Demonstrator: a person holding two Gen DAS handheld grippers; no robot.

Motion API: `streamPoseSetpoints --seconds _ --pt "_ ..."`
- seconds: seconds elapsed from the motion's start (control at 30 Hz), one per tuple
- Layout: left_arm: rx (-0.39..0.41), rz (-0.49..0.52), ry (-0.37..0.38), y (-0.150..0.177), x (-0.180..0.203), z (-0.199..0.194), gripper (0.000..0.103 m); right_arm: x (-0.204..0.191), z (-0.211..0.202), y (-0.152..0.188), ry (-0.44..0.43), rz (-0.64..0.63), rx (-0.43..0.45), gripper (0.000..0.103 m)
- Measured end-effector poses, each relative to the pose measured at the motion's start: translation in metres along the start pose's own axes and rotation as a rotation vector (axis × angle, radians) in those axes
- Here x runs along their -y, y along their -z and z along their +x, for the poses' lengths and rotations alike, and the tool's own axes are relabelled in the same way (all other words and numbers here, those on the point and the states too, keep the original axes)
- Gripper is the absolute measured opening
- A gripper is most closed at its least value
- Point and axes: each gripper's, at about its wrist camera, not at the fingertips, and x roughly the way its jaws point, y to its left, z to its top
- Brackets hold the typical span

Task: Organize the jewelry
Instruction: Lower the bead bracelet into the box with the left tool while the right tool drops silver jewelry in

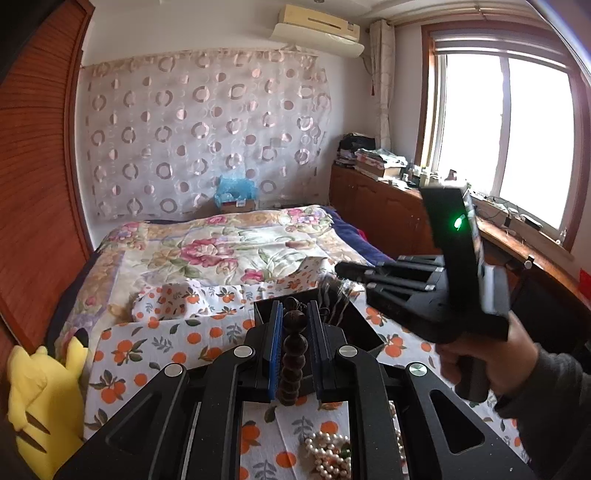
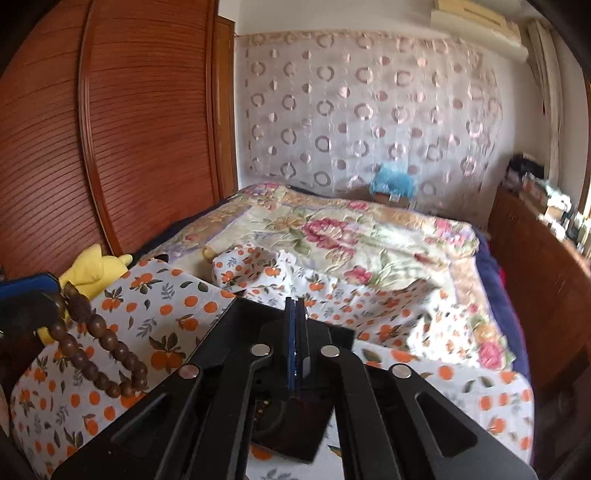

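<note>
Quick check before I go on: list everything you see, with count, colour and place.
Wooden bead string: one, dark brown, hanging between the left gripper's fingers.
Box: one, black, open, on the orange-print cloth.
Pearl strands: a heap, cream, on the cloth below the left gripper.
Orange-print cloth: one, white.
Plush toy: one, yellow, bed's left edge.
Floral quilt: one, behind.
Left gripper: holding beads.
Right gripper: shut, above the box.

A home bedroom: a bed (image 1: 207,240) under a floral quilt (image 1: 236,247), a slatted wooden wardrobe (image 2: 122,147), a wall air conditioner (image 1: 317,29) and a plush toy (image 1: 40,402).
</note>
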Motion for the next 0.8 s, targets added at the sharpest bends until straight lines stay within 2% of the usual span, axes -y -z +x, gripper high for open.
streamPoseSetpoints --seconds 0.17,0.8 --pt "-0.016 0.014 -0.015 -0.008 0.003 0.015 0.012 0.001 0.014 0.014 -0.07 0.048 -0.037 0.001" --pt "-0.054 0.014 -0.022 -0.03 0.018 0.073 0.012 0.036 -0.031 0.048 -0.071 0.065 -0.009 0.001"
